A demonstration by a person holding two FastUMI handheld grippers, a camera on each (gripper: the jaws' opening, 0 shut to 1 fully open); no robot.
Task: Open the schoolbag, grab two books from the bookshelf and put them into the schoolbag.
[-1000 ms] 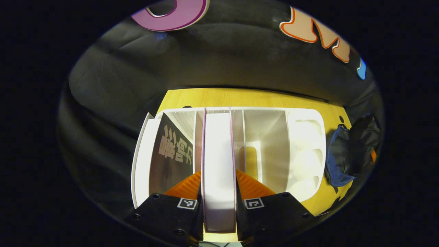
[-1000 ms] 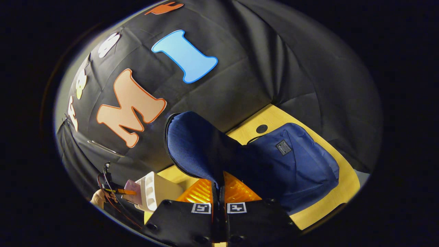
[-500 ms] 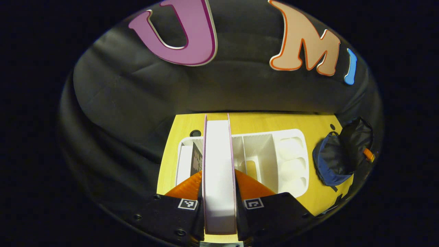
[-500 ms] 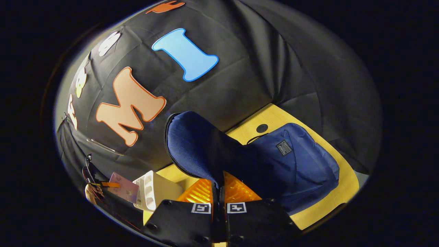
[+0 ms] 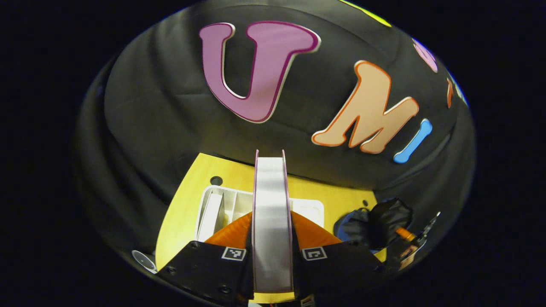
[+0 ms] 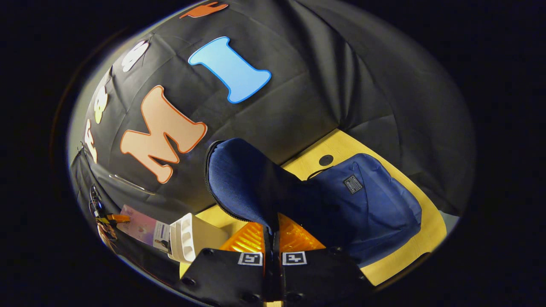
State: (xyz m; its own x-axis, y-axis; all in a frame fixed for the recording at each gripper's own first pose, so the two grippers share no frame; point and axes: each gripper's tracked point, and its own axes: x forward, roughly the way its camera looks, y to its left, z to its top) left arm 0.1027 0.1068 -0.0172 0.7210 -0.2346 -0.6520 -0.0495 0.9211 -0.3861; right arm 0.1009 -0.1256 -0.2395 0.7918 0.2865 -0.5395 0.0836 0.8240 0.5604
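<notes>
While the right hand-held gripper (image 6: 273, 249) pinches the schoolbag (image 6: 367, 200) flap, the clamped book (image 5: 271, 221) seemingly rose above the bookshelf (image 5: 222, 204).

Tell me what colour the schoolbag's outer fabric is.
Navy blue fabric schoolbag with a dark lining, clearest in the right gripper view.

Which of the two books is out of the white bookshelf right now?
The pink-edged book, clamped edge-on between the left gripper fingers above the white bookshelf. The other book stands in the shelf's left slot.
</notes>
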